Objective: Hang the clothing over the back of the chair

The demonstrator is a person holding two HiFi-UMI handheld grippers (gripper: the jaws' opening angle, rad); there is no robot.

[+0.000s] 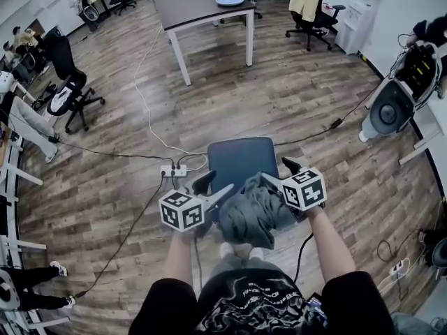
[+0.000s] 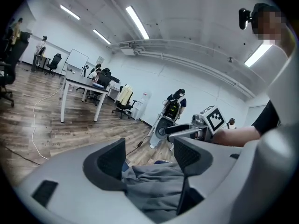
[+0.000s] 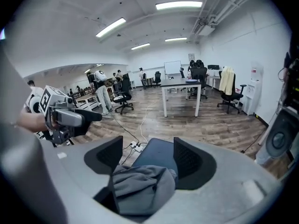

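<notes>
- Both sets of jaws stand apart: the left gripper [image 1: 215,187] and the right gripper [image 1: 278,173] clamp nothing.
- Grey clothing [image 1: 253,215] lies bunched on the chair [image 1: 241,160], at its near edge, between them.
- Draping looks nearly done. Next, I judge, the heap needs spreading flat over the back.

The clothing [image 1: 255,215] is lying bunched at the near edge of the chair [image 1: 241,158], between the left gripper [image 1: 215,188] and the right gripper [image 1: 279,173]. A power strip [image 1: 174,170] is lying just left of the chair; a table [image 1: 202,9] is standing well beyond it.
</notes>
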